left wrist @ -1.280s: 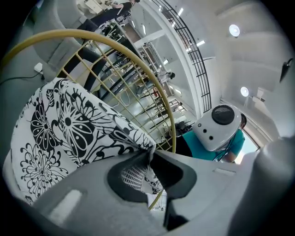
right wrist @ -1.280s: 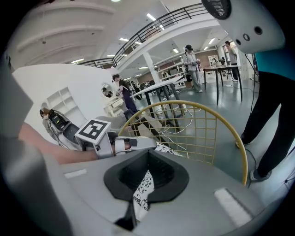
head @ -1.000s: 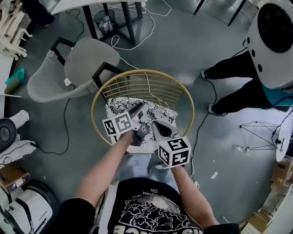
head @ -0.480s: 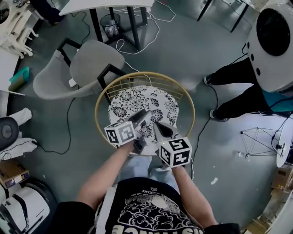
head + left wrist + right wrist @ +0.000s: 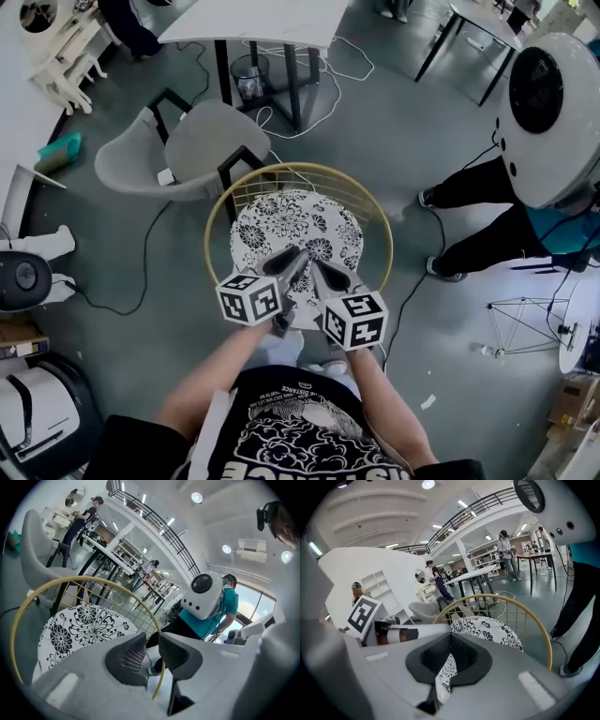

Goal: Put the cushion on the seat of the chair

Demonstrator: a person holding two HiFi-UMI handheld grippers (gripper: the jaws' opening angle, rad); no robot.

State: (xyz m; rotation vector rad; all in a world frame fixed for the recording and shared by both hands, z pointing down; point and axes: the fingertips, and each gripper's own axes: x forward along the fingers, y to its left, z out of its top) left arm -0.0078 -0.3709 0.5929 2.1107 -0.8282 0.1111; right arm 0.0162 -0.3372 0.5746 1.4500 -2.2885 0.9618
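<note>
- Gold wire chair (image 5: 261, 189): the floral cushion (image 5: 298, 217) now lies flat on its seat — a second ago it was bunched.
- My right hand-held gripper (image 5: 449, 663) is clamped on the cushion's near edge.
- My left hand-held gripper (image 5: 151, 652) is empty, its jaws narrowly apart and just closing — placement looks nearly done.

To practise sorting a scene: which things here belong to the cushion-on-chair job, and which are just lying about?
In the job: cushion; wire chair; right claw, gripping the cushion's edge.
Lying about: grey chair; table; waste bin.

Grey floor (image 5: 422, 131), wire chair (image 5: 300, 167) — floral cushion (image 5: 295, 220) on seat
</note>
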